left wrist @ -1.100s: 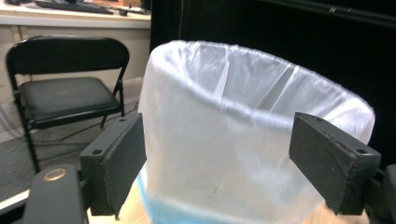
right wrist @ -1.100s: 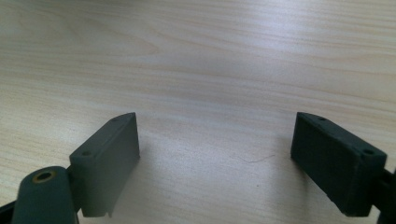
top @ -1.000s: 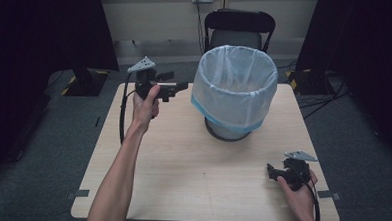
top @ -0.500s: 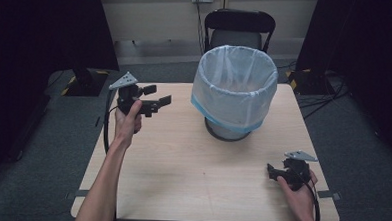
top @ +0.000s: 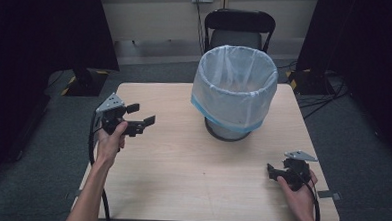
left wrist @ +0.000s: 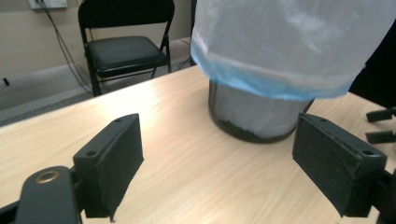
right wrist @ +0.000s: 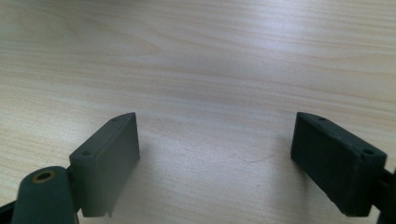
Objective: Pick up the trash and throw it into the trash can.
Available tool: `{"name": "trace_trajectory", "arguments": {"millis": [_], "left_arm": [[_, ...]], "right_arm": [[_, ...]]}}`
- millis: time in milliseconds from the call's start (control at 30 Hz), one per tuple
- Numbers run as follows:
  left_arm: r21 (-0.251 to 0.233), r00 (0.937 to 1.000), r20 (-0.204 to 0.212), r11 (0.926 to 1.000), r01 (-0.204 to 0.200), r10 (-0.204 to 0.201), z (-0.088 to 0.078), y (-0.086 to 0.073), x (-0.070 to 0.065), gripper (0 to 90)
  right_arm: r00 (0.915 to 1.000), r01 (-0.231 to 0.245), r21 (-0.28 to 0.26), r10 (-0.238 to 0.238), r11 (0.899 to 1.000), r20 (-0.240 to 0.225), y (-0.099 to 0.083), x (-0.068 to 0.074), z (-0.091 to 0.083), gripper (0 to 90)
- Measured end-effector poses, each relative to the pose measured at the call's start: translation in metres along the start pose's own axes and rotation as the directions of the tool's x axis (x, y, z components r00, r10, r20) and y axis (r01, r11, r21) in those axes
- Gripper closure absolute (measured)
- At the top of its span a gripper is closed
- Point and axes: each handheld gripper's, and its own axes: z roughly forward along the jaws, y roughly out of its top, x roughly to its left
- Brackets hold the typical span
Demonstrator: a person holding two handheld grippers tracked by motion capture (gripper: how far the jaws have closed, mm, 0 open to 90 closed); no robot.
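The table [top: 181,180] is a pale wooden square with most of its top bare; the bin [top: 234,94], a dark mesh basket with a white liner folded down over its rim and a blue band at the liner's hem, stands upright toward the far middle, well in from every edge; a black folding chair [top: 240,27] sits just beyond the far side. The left gripper [top: 141,115] was up beside the bin's rim a second ago and has drawn back toward the table's left edge, where it now hangs above the wood, pointed at the bin, jaws wide apart and holding nothing; I judge the work on the liner done, or at least paused, since the bag sits evenly over the rim and the hand has let go of it. The right gripper [top: 272,172] has not moved; it rests low at the near right corner, jaws spread over bare wood, empty.

For room: the near half of the table is open between the two hands; the left gripper sits close to the left edge, the right close to the near right corner, so any sweep outward leaves the top quickly; inward toward the bin the path is free.
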Motion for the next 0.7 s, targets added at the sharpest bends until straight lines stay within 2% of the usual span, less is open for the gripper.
{"name": "trace_trajectory", "arguments": {"millis": [100,167,200,267,300,333,467,533,633,667,700], "left_arm": [[0.01,0.9998,-0.019,0.9999,-0.011,0.011,-0.004,-0.008,-0.001,15.9],[0.056,0.998,-0.057,0.9982,-0.024,0.027,-0.009,-0.021,-0.003,16.0],[0.056,0.998,-0.057,0.9982,-0.024,0.027,-0.009,-0.021,-0.003,16.1],[0.073,0.9977,-0.067,0.9973,-0.006,0.011,-0.016,-0.035,-0.004,16.2],[0.073,0.9977,-0.067,0.9973,-0.006,0.011,-0.016,-0.035,-0.004,16.2],[0.079,0.9971,-0.076,0.9969,0.002,0.004,-0.018,-0.042,-0.004,16.2],[0.145,0.9923,-0.123,0.9894,0.003,0.015,-0.021,-0.069,-0.008,16.6],[0.161,0.9953,-0.097,0.9869,0.007,0.009,-0.023,-0.077,-0.01,16.7],[0.169,0.9933,-0.114,0.9848,0.041,-0.022,-0.024,-0.092,-0.013,16.1],[0.169,0.9933,-0.114,0.9848,0.041,-0.022,-0.024,-0.092,-0.013,16.1],[0.195,0.9927,-0.12,0.9803,0.03,-0.007,-0.024,-0.1,-0.013,16.1]], "right_arm": [[1.0,0.001,0.0,-0.001,1.0,0.0,0.0,0.0,0.0,14.3],[1.0,0.002,0.001,-0.002,1.0,-0.002,0.0,0.0,0.0,14.3],[1.0,0.002,0.001,-0.002,1.0,-0.002,0.0,0.0,0.0,14.3],[1.0,0.0,0.0,0.0,1.0,0.0,0.0,0.0,0.0,14.3],[1.0,0.0,0.0,0.0,1.0,0.0,0.0,0.0,0.0,14.3],[1.0,0.0,0.002,0.0,1.0,-0.002,0.0,0.0,0.0,14.3],[1.0,0.001,0.0,-0.001,1.0,0.0,0.0,0.0,0.0,14.3],[1.0,0.001,0.0,-0.001,1.0,0.0,0.0,0.0,0.0,14.3],[1.0,0.001,0.001,-0.001,1.0,-0.002,0.0,0.0,0.0,14.3],[1.0,0.0,0.0,0.0,1.0,0.0,0.0,0.0,0.0,14.3],[1.0,0.0,0.0,0.0,1.0,0.0,0.0,0.0,0.0,14.3]]}}
